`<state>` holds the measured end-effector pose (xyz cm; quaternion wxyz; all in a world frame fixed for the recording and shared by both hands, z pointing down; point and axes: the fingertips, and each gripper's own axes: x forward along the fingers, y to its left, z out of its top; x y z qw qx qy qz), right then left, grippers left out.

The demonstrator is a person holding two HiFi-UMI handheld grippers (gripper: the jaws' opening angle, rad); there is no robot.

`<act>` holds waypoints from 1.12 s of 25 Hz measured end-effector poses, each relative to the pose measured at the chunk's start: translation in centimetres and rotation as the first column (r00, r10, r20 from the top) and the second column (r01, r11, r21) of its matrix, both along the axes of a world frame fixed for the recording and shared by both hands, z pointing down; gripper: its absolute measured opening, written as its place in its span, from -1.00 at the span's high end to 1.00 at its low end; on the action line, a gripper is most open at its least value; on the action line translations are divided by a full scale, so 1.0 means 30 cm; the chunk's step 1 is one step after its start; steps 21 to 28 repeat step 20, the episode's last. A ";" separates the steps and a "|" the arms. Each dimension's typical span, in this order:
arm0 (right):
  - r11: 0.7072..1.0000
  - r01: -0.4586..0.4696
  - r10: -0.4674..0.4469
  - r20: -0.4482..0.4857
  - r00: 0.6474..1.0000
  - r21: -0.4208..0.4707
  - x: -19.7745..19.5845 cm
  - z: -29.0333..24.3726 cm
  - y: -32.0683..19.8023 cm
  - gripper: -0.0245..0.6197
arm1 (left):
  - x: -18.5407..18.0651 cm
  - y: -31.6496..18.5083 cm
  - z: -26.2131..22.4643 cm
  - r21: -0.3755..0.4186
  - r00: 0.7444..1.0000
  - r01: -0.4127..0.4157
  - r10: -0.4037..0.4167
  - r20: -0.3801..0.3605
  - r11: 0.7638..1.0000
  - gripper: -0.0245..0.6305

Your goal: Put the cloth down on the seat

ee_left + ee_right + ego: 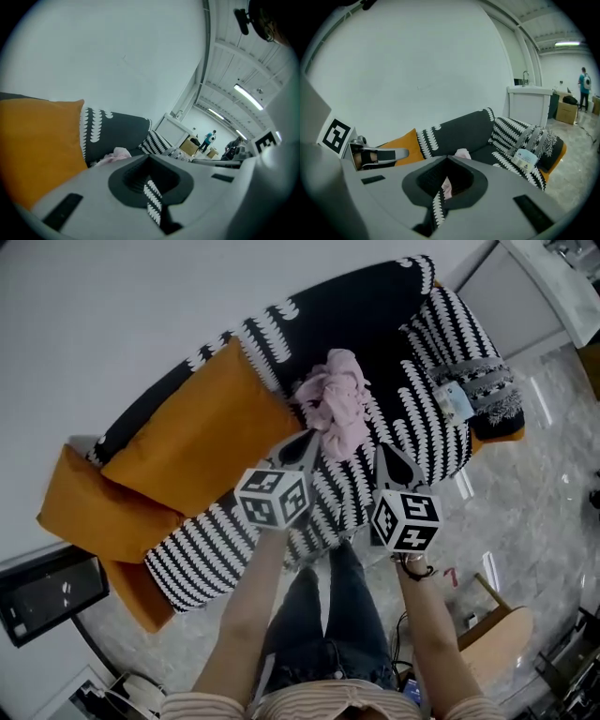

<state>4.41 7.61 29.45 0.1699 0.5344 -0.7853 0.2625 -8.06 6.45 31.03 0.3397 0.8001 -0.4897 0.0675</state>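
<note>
While pink cloth (336, 401) lies bunched on sofa seat (424, 424), left tongs (312, 437) and right tongs (383, 450) closed, empty, packet (455, 401) print illegible.

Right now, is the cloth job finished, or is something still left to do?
It looks done: the pink cloth lies crumpled on the striped sofa seat, beside the orange cushion. Nothing is in hand: the left gripper and right gripper have jaws together with no cloth between them. What seems left is only drawing them back.
</note>
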 end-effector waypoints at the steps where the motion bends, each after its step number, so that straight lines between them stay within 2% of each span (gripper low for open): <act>1: 1.000 0.001 -0.001 0.005 1.000 0.000 -0.002 -0.003 0.004 0.90 | 0.000 0.005 -0.002 -0.001 1.000 -0.001 0.001 -0.003 1.000 0.89; 13: 0.999 0.022 -0.023 0.028 0.999 0.037 -0.006 -0.061 0.032 0.90 | 0.019 0.015 -0.065 0.024 0.999 0.018 -0.017 -0.029 1.000 0.89; 20: 0.993 0.046 -0.050 0.041 0.998 0.109 0.010 -0.135 0.026 0.90 | 0.024 0.027 -0.140 0.150 1.000 0.030 -0.029 -0.008 0.988 0.89; 28: 0.993 0.046 -0.050 0.041 0.998 0.109 0.010 -0.135 0.026 0.90 | 0.024 0.027 -0.140 0.150 1.000 0.030 -0.029 -0.008 0.988 0.89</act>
